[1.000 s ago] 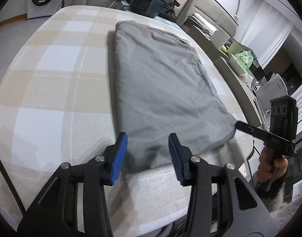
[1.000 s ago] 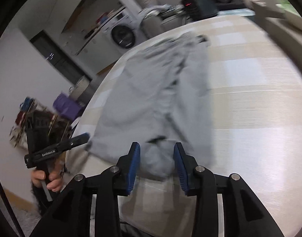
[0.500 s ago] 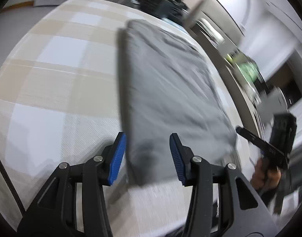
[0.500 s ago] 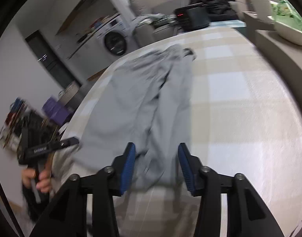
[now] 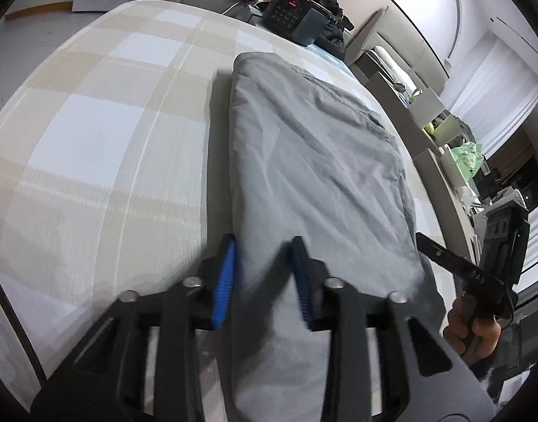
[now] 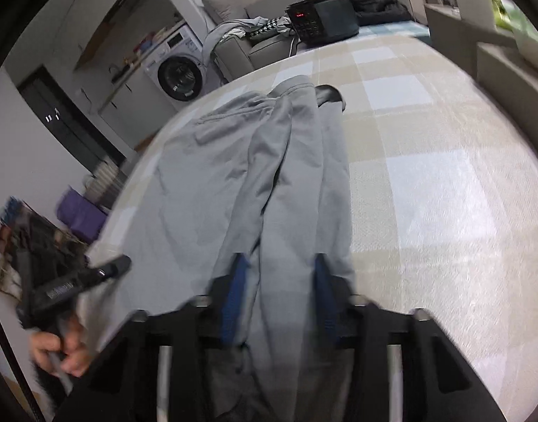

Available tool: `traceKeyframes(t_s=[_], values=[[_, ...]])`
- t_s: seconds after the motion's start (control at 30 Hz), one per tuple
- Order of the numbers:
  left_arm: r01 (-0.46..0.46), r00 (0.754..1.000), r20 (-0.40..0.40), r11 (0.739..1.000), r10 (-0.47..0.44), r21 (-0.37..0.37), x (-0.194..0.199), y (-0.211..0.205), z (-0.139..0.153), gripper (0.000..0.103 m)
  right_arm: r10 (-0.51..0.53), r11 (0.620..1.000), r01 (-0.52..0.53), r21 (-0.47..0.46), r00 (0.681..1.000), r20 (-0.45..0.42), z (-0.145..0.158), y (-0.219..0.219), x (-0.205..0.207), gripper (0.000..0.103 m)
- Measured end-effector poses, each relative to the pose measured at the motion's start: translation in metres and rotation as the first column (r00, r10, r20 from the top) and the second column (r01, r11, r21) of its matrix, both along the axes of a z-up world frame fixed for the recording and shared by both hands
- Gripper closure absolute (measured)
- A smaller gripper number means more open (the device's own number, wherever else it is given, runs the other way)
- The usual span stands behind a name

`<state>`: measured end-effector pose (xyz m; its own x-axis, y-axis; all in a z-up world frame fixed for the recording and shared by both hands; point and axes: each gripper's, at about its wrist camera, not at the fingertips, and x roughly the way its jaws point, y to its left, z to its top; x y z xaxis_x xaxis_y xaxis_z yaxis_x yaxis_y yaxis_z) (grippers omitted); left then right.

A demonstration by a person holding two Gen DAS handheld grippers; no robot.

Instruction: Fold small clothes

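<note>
Grey folded cloth garment [image 5: 314, 161], looks like trousers, lies lengthwise on the beige-and-white checked tablecloth [image 5: 93, 147], near end hanging over the table edge. Left gripper [image 5: 263, 274] with blue-padded black fingers is closing, garment's near corner between the pads; cannot tell whether they press yet. Right gripper [image 6: 281, 288] is closing too, a cloth fold between its pads, contact blurred. Each gripper is held in a bare hand [image 5: 474, 334]. Black appliance with red display [image 6: 321, 17] sits beyond the table's far end.
</note>
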<state>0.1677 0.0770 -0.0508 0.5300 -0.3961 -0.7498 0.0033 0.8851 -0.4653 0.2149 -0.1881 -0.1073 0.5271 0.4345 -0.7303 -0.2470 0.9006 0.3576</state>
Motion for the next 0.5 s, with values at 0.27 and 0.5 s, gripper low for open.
traceKeyframes(t_s=[0.27, 0.5], values=[[0.006, 1.0, -0.017, 1.0, -0.005, 0.03, 0.039, -0.003, 0.001, 0.083, -0.02, 0.999, 0.019, -0.031, 1.0, -0.022, 0.004, 0.005, 0.029, 0.078], [0.004, 1.0, -0.007, 0.998, -0.004, 0.055, 0.025, -0.001, 0.002, 0.08, 0.012, 0.991, -0.009, 0.133, 1.0, -0.019, 0.02, -0.008, 0.014, 0.059]])
